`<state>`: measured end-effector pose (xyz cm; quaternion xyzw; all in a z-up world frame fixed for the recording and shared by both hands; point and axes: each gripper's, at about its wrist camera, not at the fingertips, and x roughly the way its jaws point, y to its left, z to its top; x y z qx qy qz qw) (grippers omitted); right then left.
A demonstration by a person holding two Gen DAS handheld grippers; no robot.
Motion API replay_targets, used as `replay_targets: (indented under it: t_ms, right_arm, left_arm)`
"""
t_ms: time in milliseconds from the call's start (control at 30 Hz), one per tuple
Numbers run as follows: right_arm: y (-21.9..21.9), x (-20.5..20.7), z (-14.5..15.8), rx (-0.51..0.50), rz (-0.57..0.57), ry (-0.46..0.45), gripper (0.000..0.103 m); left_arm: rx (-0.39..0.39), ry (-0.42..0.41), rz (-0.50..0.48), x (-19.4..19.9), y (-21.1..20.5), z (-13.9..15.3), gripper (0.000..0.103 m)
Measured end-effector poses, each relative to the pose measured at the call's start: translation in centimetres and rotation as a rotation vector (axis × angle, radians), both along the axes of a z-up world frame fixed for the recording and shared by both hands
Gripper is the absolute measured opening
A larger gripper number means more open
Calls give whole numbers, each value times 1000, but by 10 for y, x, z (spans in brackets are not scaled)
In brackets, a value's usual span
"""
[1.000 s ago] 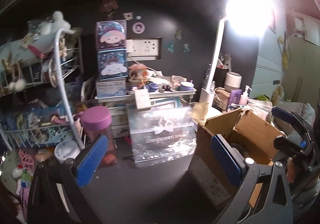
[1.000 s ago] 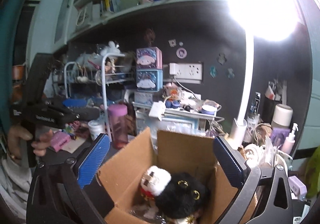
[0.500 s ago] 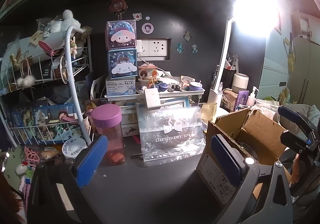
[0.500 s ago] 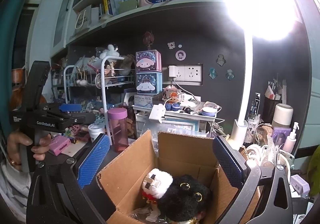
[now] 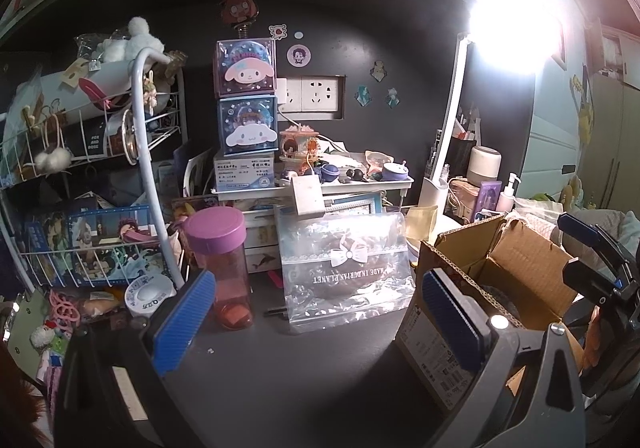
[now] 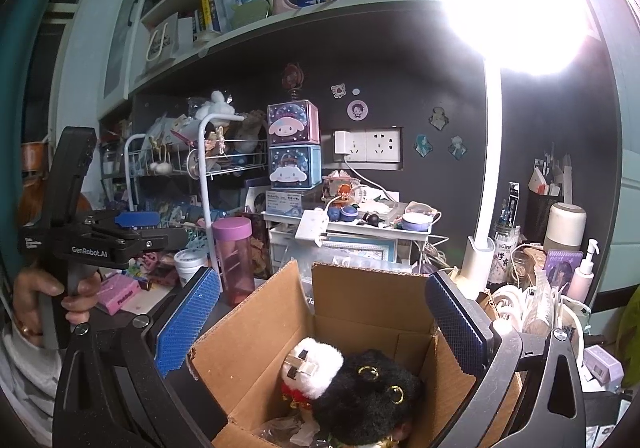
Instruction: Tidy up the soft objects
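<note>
The right tool (image 6: 320,328) hangs with its blue pads spread wide and nothing between them, directly above the open cardboard box (image 6: 256,332). Inside the box, at about 6 o'clock from this tool and just below its fingertips, lie two plush toys touching each other: a white-headed one with red trim (image 6: 312,368) and a black fuzzy one (image 6: 372,392) partly over it. They sit low against the box's near wall; the black one's longer side seems to run roughly from 9 to 3 o'clock, though its lower part is cut off by the frame edge.

The left tool (image 5: 316,320) is likewise spread open and empty, facing the dark surface (image 5: 280,368) with a clear zip bag (image 5: 344,268) at 12 o'clock and a pink bottle (image 5: 224,264) at 11. The box (image 5: 520,268) lies at its 3 o'clock.

The right tool is plainly nearer the toys; any reach for them would be a straight descent between the box flaps.
</note>
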<state>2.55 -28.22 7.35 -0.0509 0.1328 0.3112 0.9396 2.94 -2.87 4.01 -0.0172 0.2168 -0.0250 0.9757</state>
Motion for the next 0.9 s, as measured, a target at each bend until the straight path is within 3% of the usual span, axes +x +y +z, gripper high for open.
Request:
replay_targets:
  t_ms: [900]
  right_arm:
    - [1,-2,-1,2,-9,3,103]
  left_arm:
    - [5,-4,-4,1,1,-1,103]
